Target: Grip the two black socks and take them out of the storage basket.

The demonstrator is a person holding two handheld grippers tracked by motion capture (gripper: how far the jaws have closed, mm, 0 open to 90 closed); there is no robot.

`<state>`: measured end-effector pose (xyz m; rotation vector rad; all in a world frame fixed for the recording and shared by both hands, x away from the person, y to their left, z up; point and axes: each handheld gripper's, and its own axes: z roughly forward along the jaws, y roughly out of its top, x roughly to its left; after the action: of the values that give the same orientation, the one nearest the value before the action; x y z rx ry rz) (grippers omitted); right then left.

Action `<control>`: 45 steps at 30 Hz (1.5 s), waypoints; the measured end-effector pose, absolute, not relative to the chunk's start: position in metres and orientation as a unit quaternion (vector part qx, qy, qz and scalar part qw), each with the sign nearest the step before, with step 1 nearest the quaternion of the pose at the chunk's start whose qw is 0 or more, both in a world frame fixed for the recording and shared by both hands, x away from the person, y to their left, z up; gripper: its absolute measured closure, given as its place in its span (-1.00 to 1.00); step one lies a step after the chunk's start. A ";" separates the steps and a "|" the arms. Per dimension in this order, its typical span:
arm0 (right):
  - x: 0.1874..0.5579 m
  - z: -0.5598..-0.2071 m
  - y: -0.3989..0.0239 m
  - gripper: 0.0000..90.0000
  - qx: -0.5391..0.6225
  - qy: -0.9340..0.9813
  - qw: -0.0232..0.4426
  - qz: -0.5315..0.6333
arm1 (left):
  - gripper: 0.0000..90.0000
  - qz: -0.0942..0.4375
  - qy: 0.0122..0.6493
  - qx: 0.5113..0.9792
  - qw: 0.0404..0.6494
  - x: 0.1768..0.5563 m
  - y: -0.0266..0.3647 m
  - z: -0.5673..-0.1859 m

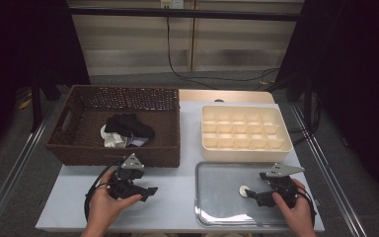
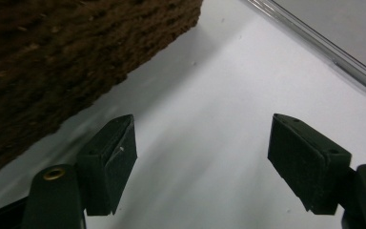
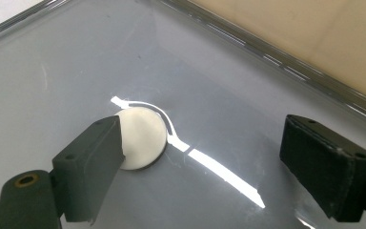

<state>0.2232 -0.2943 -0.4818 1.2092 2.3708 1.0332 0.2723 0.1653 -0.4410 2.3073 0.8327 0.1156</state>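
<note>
My left gripper (image 1: 150, 191) hovers over the white table just in front of the brown wicker basket (image 1: 79, 148). In the left gripper view its jaws (image 2: 202, 157) stand open with bare table between them, and the basket's wall (image 2: 52, 57) rises at the upper left. My right gripper (image 1: 250, 194) is over the metal tray (image 1: 217, 173), pointing left. In the right gripper view its jaws (image 3: 205, 157) are open, and a small white disc (image 3: 145, 136) lies flat on the tray (image 3: 76, 71), partly behind the left jaw. The disc (image 1: 244, 189) sits near the tray's middle.
Dark and white socks (image 1: 128, 126) are piled inside the basket. A cream divided organizer (image 1: 244, 128) with several cells stands behind the tray; its wall (image 3: 314, 28) rises beyond the tray's rim. The tray's edge (image 2: 324, 47) runs to the right of my left gripper.
</note>
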 end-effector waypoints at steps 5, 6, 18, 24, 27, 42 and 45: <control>0.223 -0.482 -0.294 -0.69 0.418 0.822 0.144 0.358 | -0.45 0.049 0.321 0.887 0.328 0.274 0.172 -0.433; 0.223 -0.482 -0.294 -0.69 0.418 0.822 0.144 0.358 | -0.45 0.048 0.320 0.888 0.327 0.275 0.174 -0.432; 0.223 -0.482 -0.294 -0.70 0.419 0.822 0.144 0.358 | -0.45 0.046 0.319 0.888 0.328 0.278 0.185 -0.408; 0.223 -0.482 -0.294 -0.70 0.419 0.822 0.145 0.357 | -0.44 0.042 0.319 0.885 0.336 0.281 0.190 -0.392; 0.223 -0.482 -0.294 -0.70 0.419 0.822 0.144 0.358 | -0.43 0.045 0.317 0.886 0.335 0.283 0.191 -0.381; 0.223 -0.482 -0.293 -0.70 0.420 0.821 0.145 0.357 | -0.44 0.051 0.326 0.881 0.338 0.301 0.192 -0.340; 0.223 -0.482 -0.294 -0.70 0.420 0.821 0.145 0.358 | -0.44 0.059 0.332 0.880 0.336 0.309 0.192 -0.335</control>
<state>0.2230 -0.2935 -0.4821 1.2099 2.3669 1.0319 0.3087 0.1925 -0.3346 2.2947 0.8648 0.1528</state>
